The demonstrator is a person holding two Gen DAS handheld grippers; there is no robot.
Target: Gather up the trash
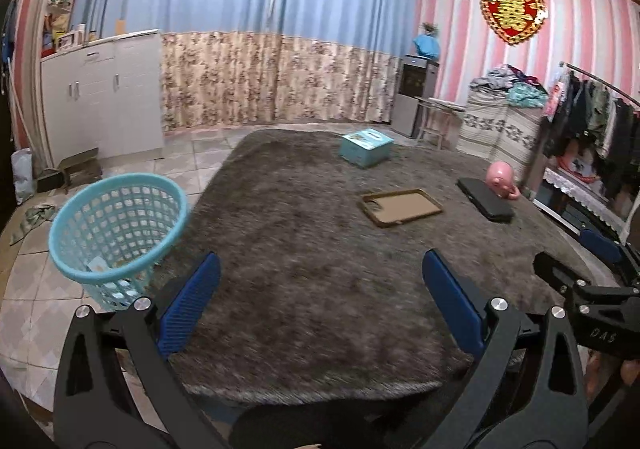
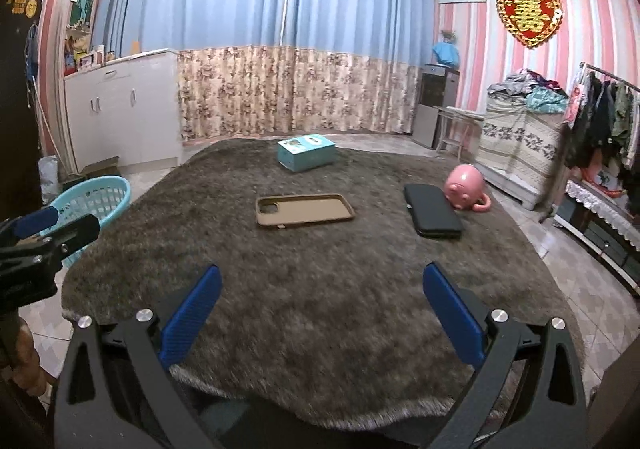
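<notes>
Both claws are held low over the near edge of the shaggy rug [image 2: 320,269], apparently so the whole surface can be surveyed before any trash is picked. The left claw [image 1: 320,305] and the right claw [image 2: 322,309] are each spread wide, with nothing held or touched. The basket [image 1: 116,233] stands to the left of the left claw, just off the rug, while the brown phone case [image 2: 304,210], the black case [image 2: 432,215] and the box [image 2: 306,153] lie ahead, well apart from both claws.
</notes>
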